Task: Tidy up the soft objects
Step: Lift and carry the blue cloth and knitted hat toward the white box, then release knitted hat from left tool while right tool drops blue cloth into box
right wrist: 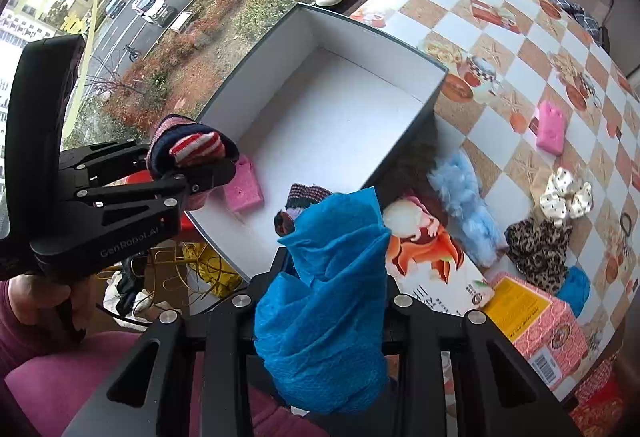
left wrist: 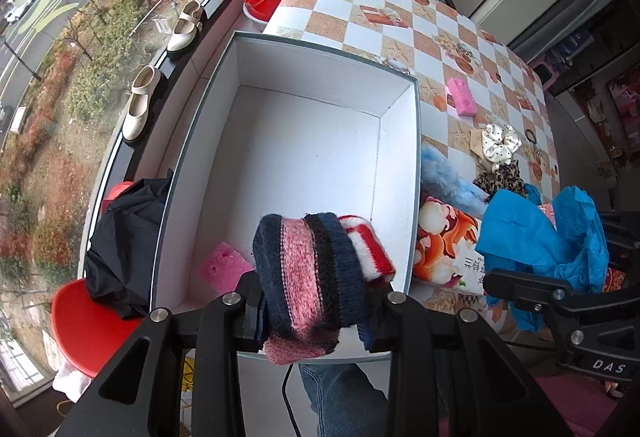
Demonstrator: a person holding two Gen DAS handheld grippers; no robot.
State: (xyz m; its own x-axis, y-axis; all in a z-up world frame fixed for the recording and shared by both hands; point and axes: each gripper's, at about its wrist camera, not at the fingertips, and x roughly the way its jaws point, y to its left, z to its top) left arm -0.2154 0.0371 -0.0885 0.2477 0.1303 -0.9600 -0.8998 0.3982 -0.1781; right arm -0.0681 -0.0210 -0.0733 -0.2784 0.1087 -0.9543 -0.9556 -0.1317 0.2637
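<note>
1. Left wrist view: left gripper (left wrist: 316, 311) clamped on a rolled striped knit bundle (left wrist: 308, 277), navy, pink and black bands with a red-and-white piece tucked at one side; held over the near end of the white box (left wrist: 400, 173).
2. Box floor mostly bare; pink sponge (left wrist: 224, 267) lying in the near left corner, partly behind the bundle.
3. Right wrist view: right gripper (right wrist: 320, 313) clenched on a crumpled blue cloth (right wrist: 324, 301), held above the box's near edge.
4. Small striped knit item (right wrist: 306, 197) visible just past the blue cloth; inside the box or on its rim, cannot tell.
5. On the checkered tablecloth (right wrist: 500, 49) right of the box: fluffy light-blue piece (right wrist: 466, 209), leopard-print scrunchie (right wrist: 538, 249), polka-dot scrunchie (right wrist: 566, 195), second pink sponge (right wrist: 551, 127), all apart from both grippers.
6. Hand (right wrist: 52, 301) gripping the left tool's handle, lower left.
</note>
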